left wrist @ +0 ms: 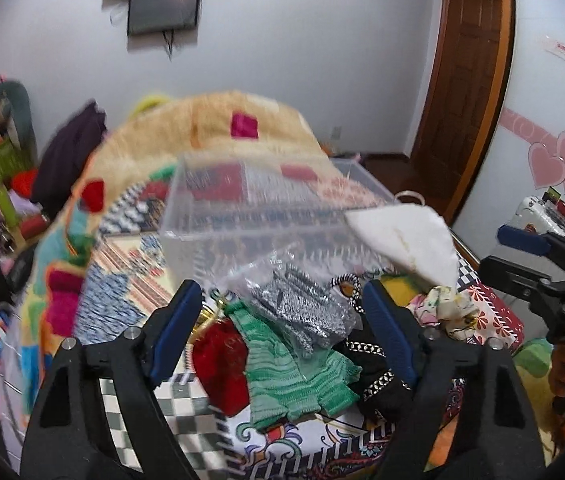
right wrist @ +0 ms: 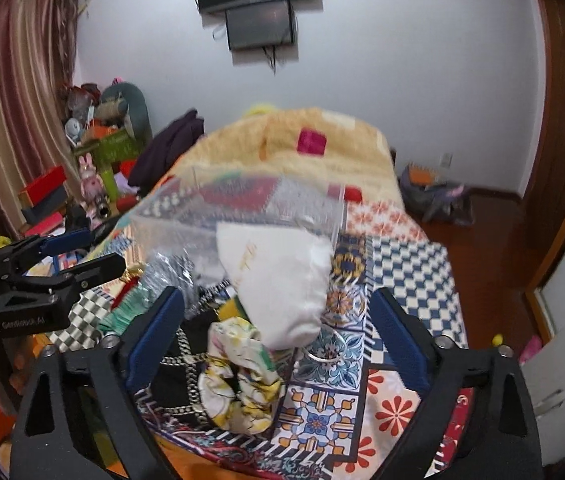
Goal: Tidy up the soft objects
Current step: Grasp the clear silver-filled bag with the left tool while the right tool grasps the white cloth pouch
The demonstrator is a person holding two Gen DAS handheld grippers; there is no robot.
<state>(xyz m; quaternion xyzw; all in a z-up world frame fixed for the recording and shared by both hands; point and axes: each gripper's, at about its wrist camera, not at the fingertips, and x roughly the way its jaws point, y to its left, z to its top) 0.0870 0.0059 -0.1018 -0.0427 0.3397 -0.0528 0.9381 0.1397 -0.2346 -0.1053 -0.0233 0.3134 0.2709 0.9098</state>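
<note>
Left gripper [left wrist: 282,328] has its fingers spread wide with nothing between them, hovering right over the pile: a green knit piece [left wrist: 294,376], a red fuzzy item [left wrist: 222,364] beside it, and a bagged grey knit [left wrist: 302,312] lying on top. Right gripper [right wrist: 278,344] is spread wide too, not gripping anything, with a floral scrunchie [right wrist: 238,376] and a white pouch [right wrist: 282,280] sitting between its fingers. Just past both sits the clear plastic box [left wrist: 242,208] on the patchwork bed [right wrist: 402,272]. Everything's pretty blurry.
</note>
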